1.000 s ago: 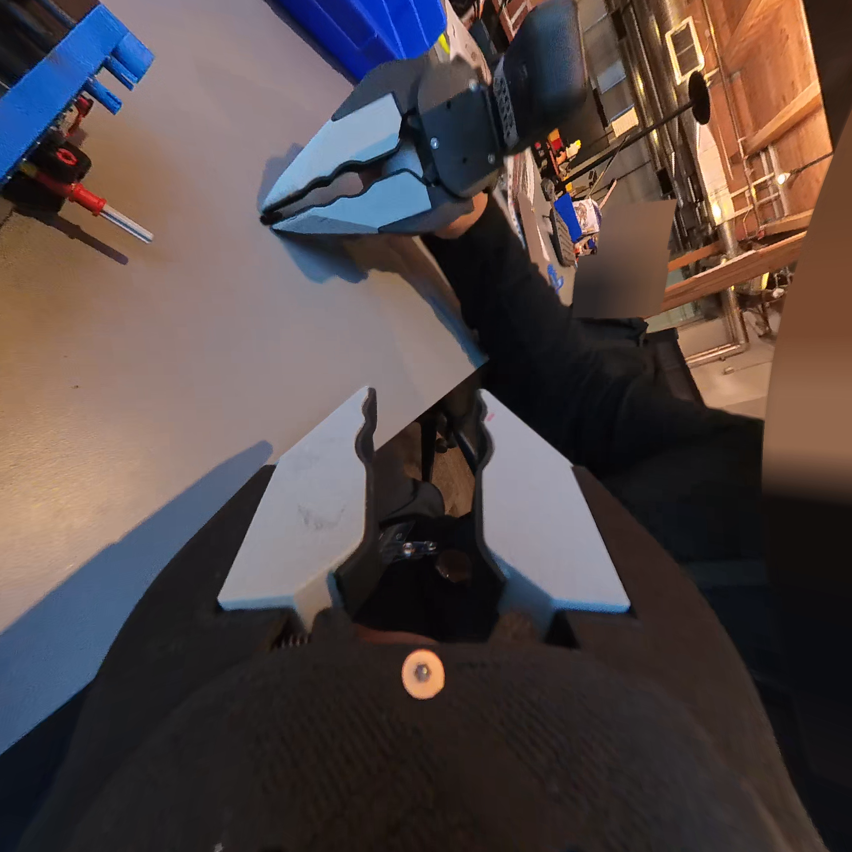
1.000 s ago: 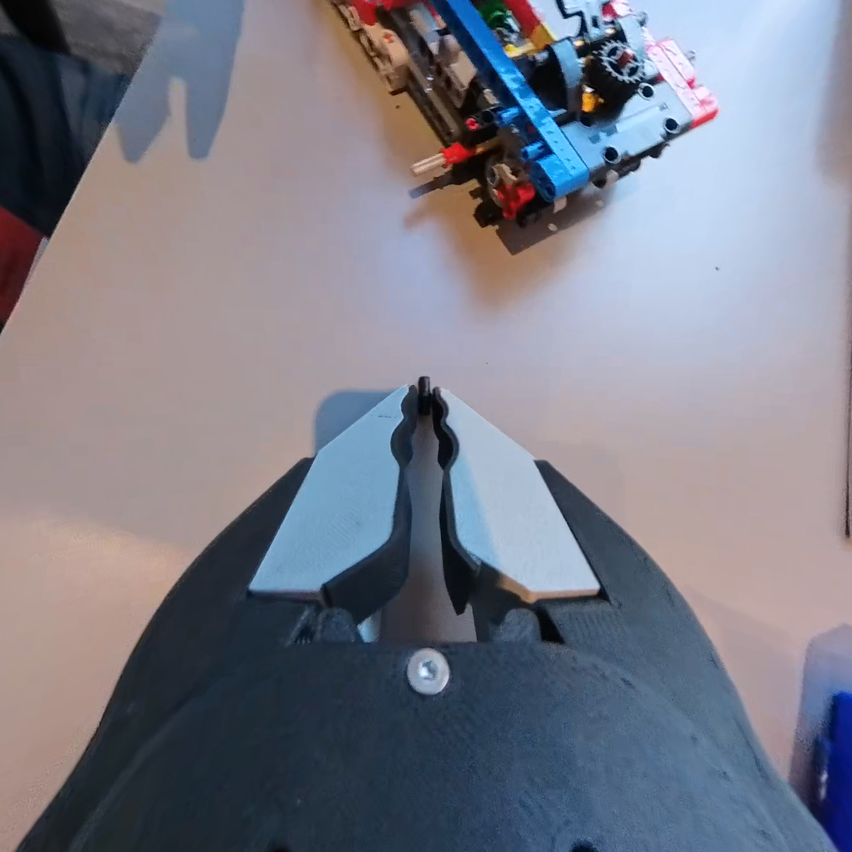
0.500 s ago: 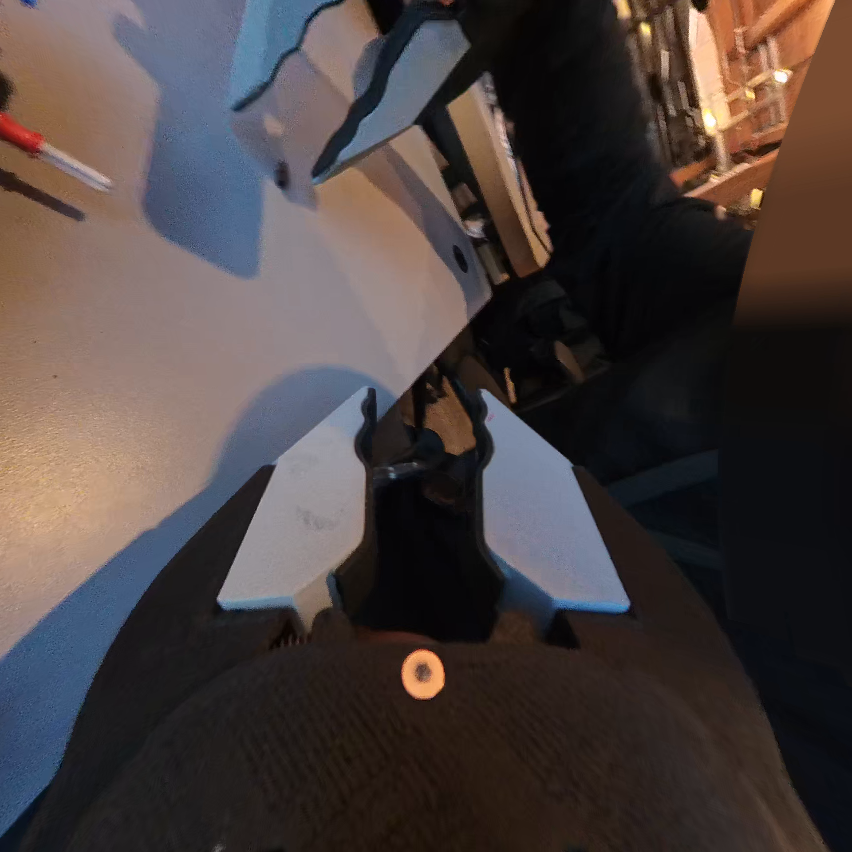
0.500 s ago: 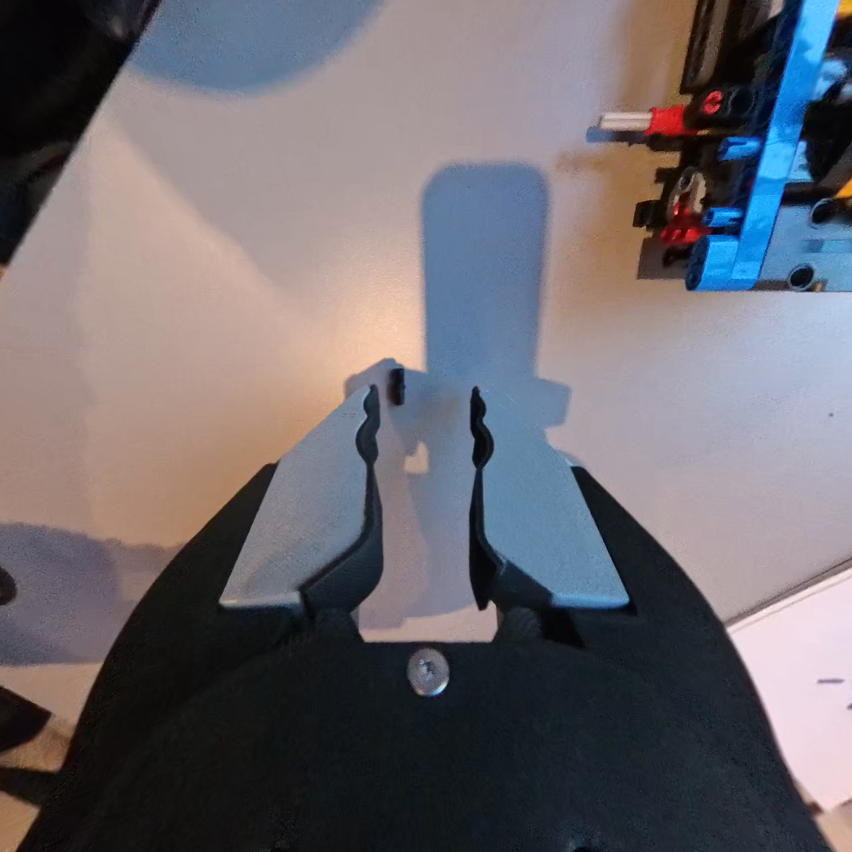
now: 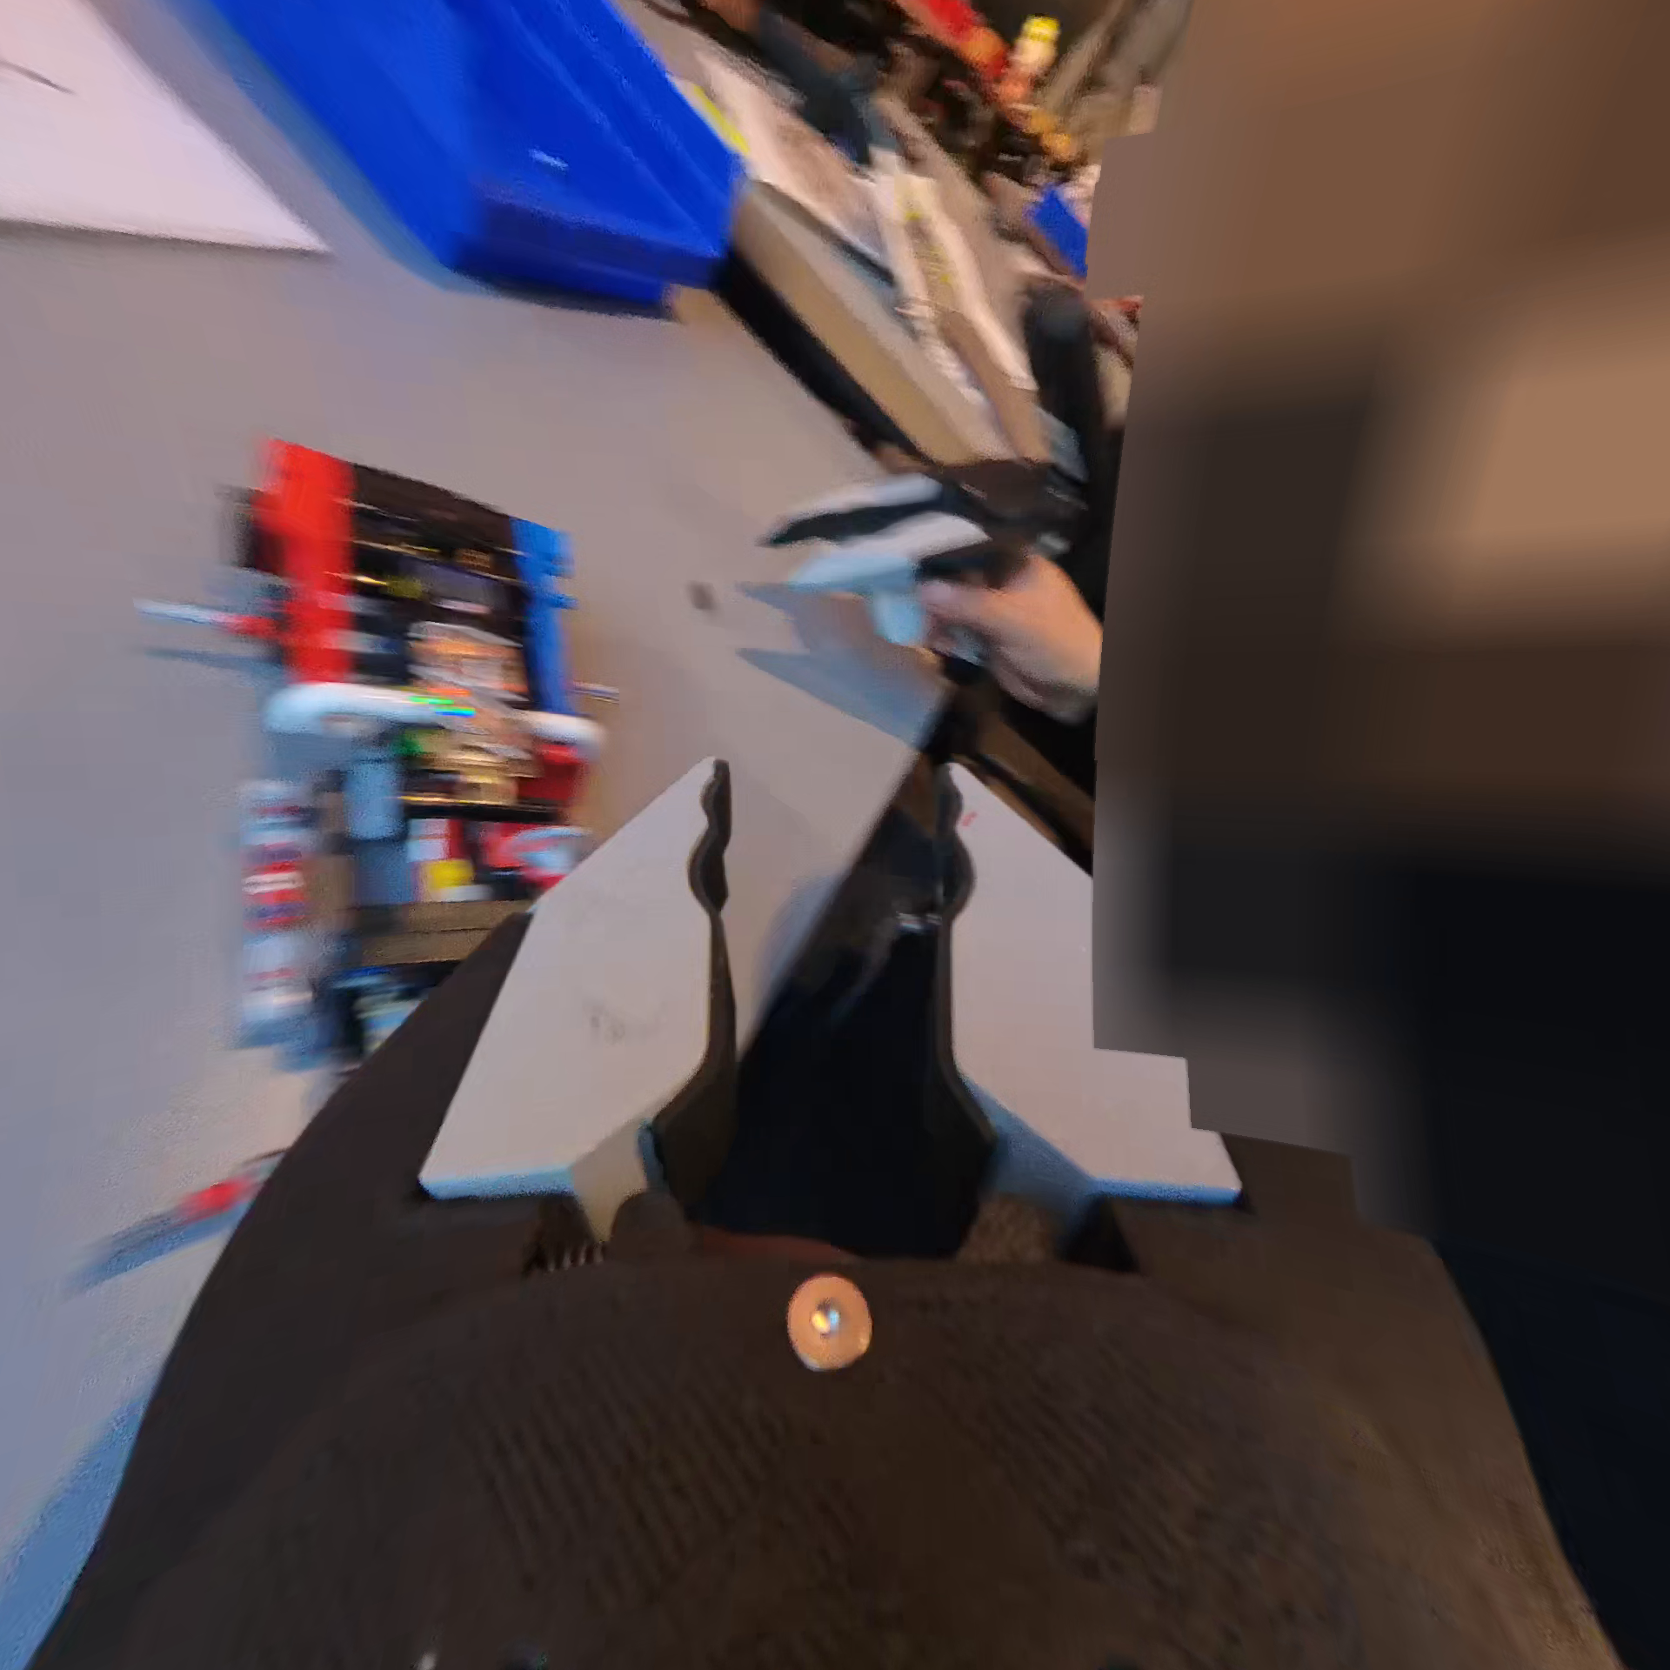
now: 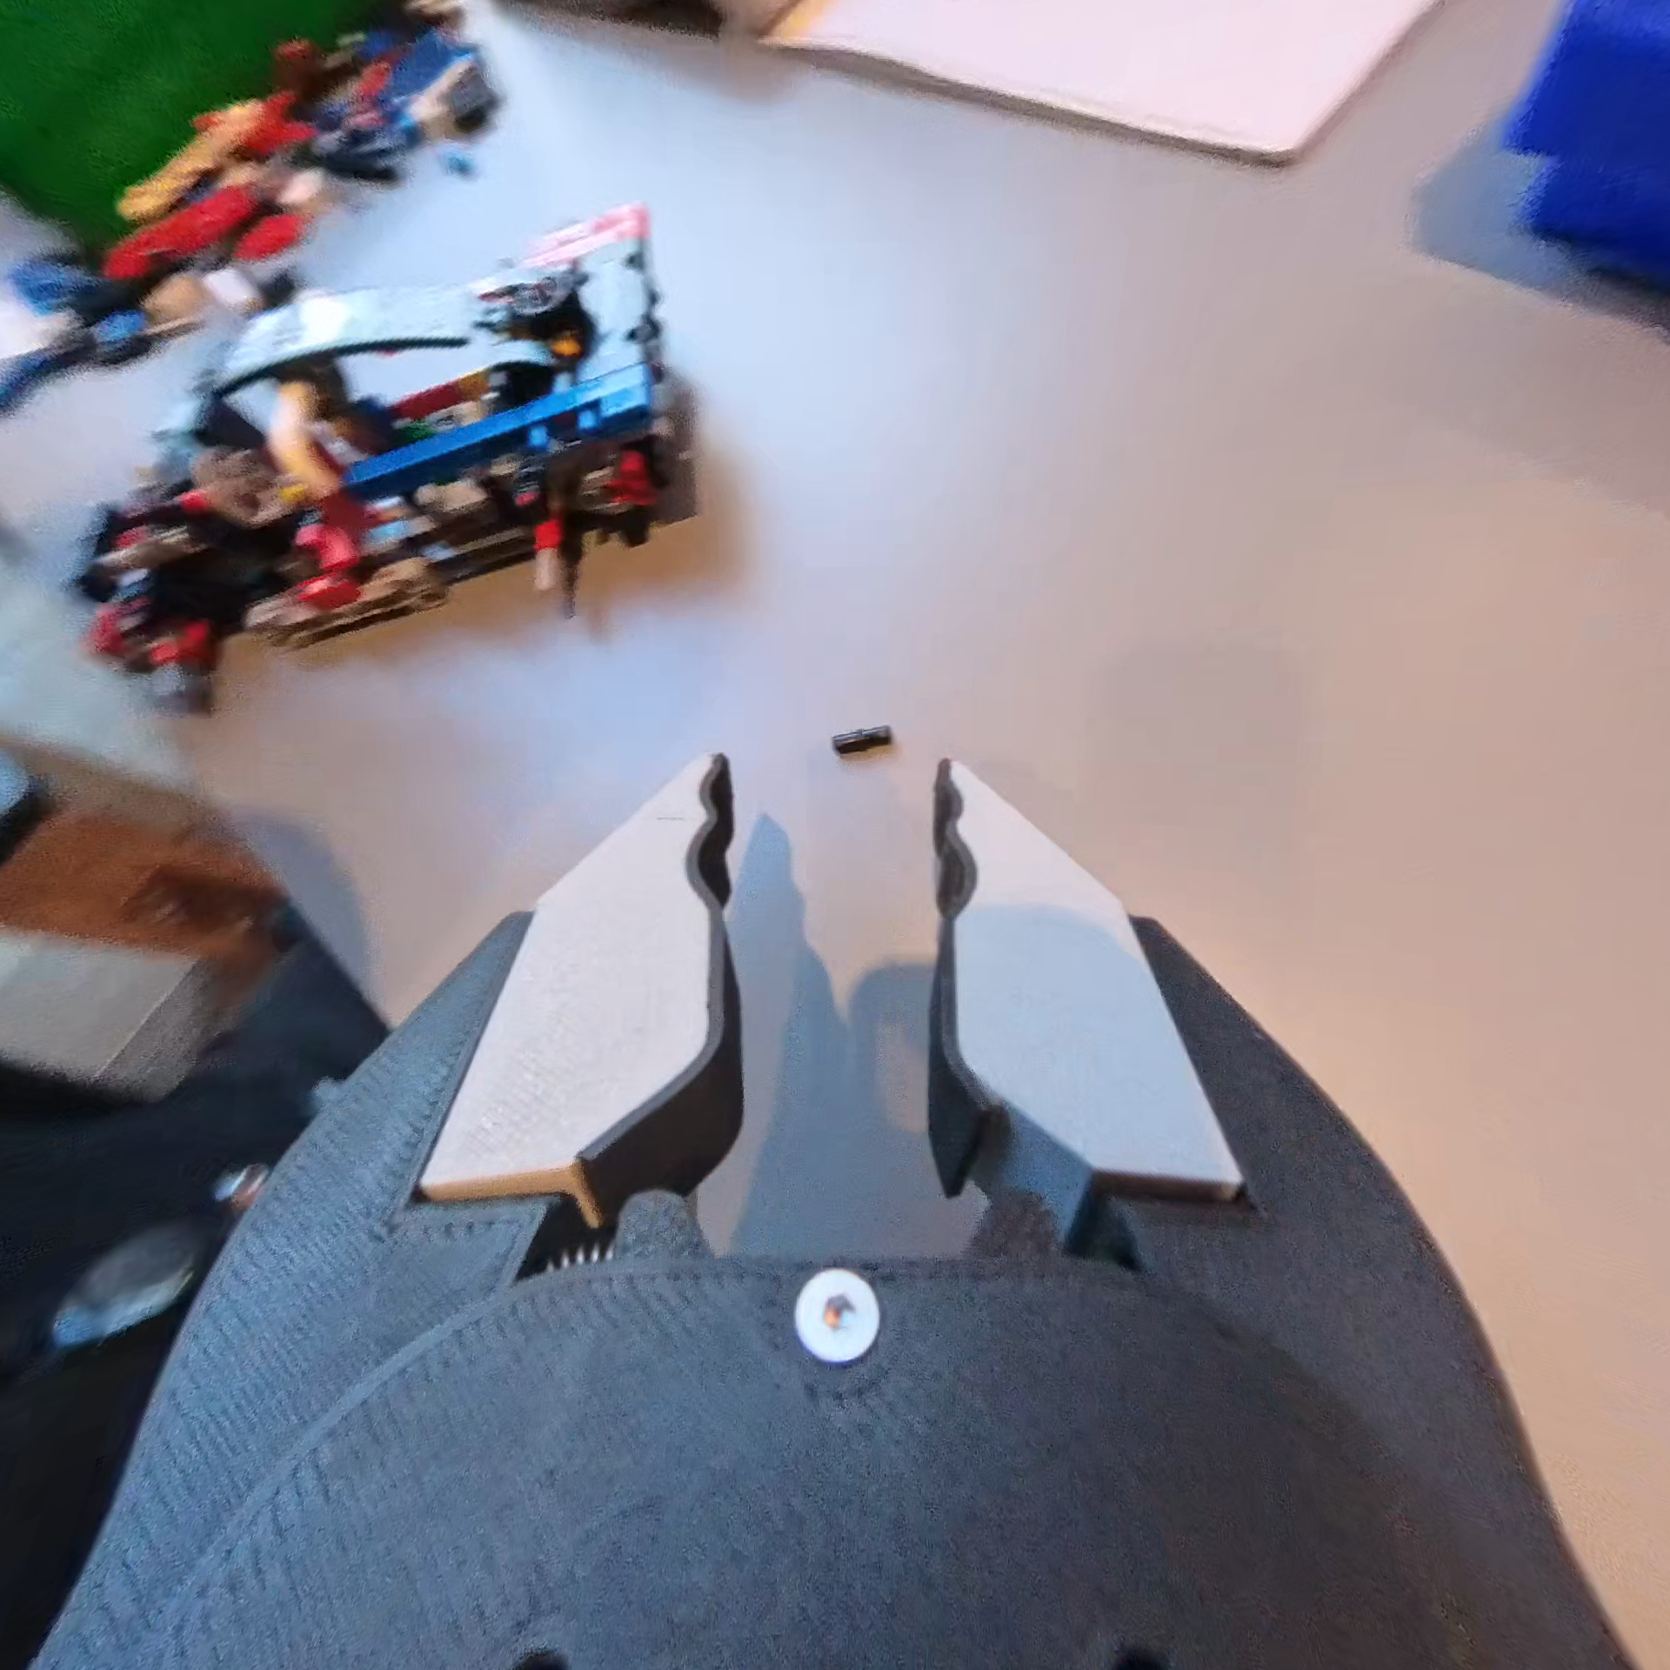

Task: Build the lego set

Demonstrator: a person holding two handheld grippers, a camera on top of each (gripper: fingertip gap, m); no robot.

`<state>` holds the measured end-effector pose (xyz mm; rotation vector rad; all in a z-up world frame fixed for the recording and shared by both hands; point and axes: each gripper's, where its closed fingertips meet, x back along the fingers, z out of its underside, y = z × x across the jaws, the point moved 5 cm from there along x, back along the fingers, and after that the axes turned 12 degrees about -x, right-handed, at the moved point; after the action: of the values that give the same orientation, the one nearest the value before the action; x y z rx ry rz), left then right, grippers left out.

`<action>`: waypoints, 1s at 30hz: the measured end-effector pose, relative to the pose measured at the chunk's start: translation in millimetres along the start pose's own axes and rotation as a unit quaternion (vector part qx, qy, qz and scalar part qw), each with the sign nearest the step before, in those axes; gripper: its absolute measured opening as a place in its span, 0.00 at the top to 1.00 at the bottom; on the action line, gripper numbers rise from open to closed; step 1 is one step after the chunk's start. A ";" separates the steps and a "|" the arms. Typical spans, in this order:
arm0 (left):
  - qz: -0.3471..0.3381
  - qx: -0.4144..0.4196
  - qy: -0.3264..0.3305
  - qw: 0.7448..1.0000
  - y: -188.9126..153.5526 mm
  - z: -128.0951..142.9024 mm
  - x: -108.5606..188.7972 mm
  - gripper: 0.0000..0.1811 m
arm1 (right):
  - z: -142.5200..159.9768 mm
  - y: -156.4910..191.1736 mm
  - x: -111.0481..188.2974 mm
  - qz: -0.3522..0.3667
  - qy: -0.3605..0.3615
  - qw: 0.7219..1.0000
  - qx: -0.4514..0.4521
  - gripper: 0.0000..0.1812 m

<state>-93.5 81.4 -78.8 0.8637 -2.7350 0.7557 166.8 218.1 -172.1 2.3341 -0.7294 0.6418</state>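
A part-built lego model (image 6: 407, 452) with a blue beam, grey panels and red parts stands on the beige table (image 6: 1175, 542), left of centre in the right wrist view. It shows blurred in the left wrist view (image 5: 407, 723). A small black pin (image 6: 861, 740) lies on the table just beyond my right gripper (image 6: 831, 782), which is open and empty. My left gripper (image 5: 831, 795) is open and empty over the table's near edge. The right gripper also shows far off in the left wrist view (image 5: 867, 551), held by a hand.
A pile of loose lego parts (image 6: 253, 181) lies at the far left beside something green. A white sheet (image 6: 1130, 72) lies at the back. A blue bin (image 6: 1609, 136) stands at the far right; it also shows in the left wrist view (image 5: 542, 154). The gap from one gripper's tips to the other's is roughly 25 cm. From the right gripper's tips to the small black pin (image 6: 861, 740) is close to 4 cm.
My right gripper let go of the black pin, opened and drew back; the pin now lies on the table. My left gripper swung toward the model, staying open.
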 end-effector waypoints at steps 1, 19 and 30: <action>-0.041 0.000 0.007 0.999 20.2 -4.2 6.4 0.73 | 2.5 2.9 -2.5 0.031 -0.016 0.999 0.000 0.75; -0.099 0.006 0.032 0.995 110.0 24.0 16.5 0.70 | 16.5 1.3 -30.1 0.126 0.013 0.992 0.011 0.85; -0.104 0.020 0.054 0.993 122.4 25.9 1.8 0.70 | 2.6 -0.6 -48.2 0.090 0.029 0.991 0.096 1.00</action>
<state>-166.0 153.2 -151.2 1.0638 -2.4950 0.7924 132.6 233.0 -202.7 2.4293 -0.8934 0.8901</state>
